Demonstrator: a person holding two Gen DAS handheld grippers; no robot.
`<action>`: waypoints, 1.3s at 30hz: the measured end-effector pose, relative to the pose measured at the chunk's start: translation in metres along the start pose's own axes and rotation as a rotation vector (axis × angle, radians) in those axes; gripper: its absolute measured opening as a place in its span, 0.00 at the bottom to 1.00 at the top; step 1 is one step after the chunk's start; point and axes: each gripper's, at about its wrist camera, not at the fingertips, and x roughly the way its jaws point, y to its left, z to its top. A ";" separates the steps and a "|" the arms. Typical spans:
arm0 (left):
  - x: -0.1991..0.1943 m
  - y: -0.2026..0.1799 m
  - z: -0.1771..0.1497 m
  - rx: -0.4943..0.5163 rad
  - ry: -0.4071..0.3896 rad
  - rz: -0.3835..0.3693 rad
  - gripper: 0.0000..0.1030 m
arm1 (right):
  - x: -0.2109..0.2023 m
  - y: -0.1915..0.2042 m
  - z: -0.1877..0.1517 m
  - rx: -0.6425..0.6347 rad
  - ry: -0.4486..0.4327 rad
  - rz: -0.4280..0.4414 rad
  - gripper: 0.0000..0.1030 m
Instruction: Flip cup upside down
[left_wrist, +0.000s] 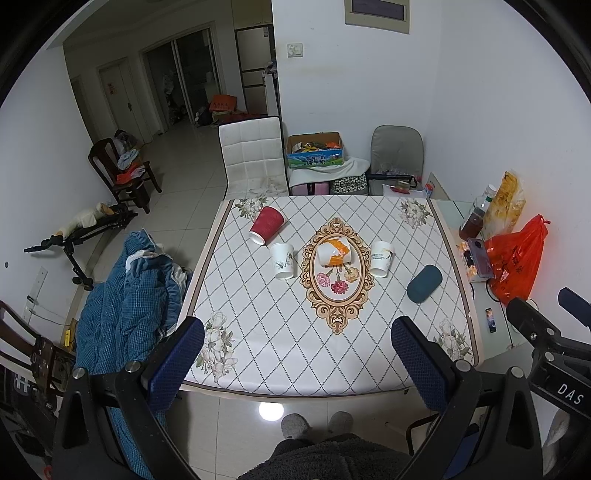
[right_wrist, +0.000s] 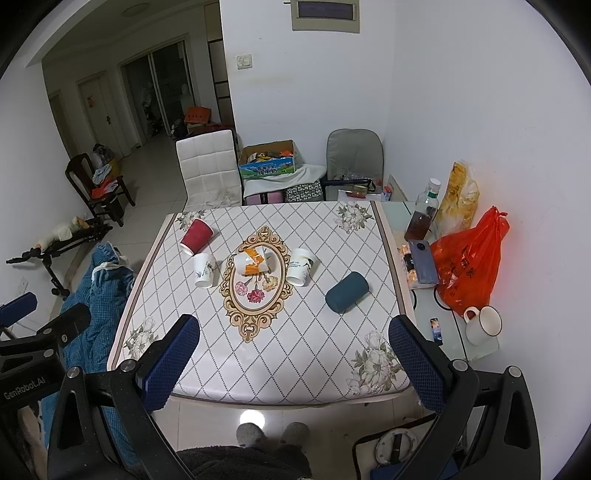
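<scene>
- Left wrist view looks down over the near edge of a square table under a white diamond-patterned cloth (left_wrist: 332, 347), with the left gripper (left_wrist: 297, 363) held high and well back; its blue-padded fingers (left_wrist: 177, 363) stand wide apart with nothing between them.
- Right wrist view shows the right gripper (right_wrist: 295, 363) in the same posture, spread wide and holding nothing, above the near table edge.
- Five cups sit mid-table: a red ribbed paper cup (left_wrist: 266, 224) lying tilted near the far left, a white paper cup with a leaf print (left_wrist: 283, 260) whose narrow end is nearest the camera, an orange-and-white paper cup (left_wrist: 334, 252) on its side over the ornate gold medallion (left_wrist: 335, 291), a white paper cup with green lettering (left_wrist: 381, 258), and a dark teal cylindrical cup (left_wrist: 424, 283) lying on its side toward the right.
- Which cup the task means, I cannot tell; none is yet touched, so this looks like the very start, both tools raised to survey before choosing.
- Judged from the layout, the teal cup suits the right gripper and the leaf-print cup the left.
- Open cloth lies between the grippers and the cups, giving free approach from the near side.
- Clutter crowds the right: an orange plastic bag (right_wrist: 469, 262), a glass bottle (right_wrist: 423, 214) and a white enamel mug (right_wrist: 484, 325) on the glass side surface, apart from the cloth's edge.
- To the left, a blue quilted blanket (left_wrist: 125, 295) lies heaped beside the table's left side.
</scene>
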 end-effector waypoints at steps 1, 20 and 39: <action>0.000 0.000 0.000 0.000 0.001 -0.001 1.00 | 0.000 0.000 0.000 0.000 0.000 0.000 1.00; -0.002 -0.006 0.004 -0.003 -0.005 -0.003 1.00 | -0.001 -0.001 0.001 0.001 -0.003 0.000 1.00; 0.044 -0.035 0.021 -0.010 0.053 -0.006 1.00 | 0.034 -0.020 0.017 0.022 0.050 -0.007 1.00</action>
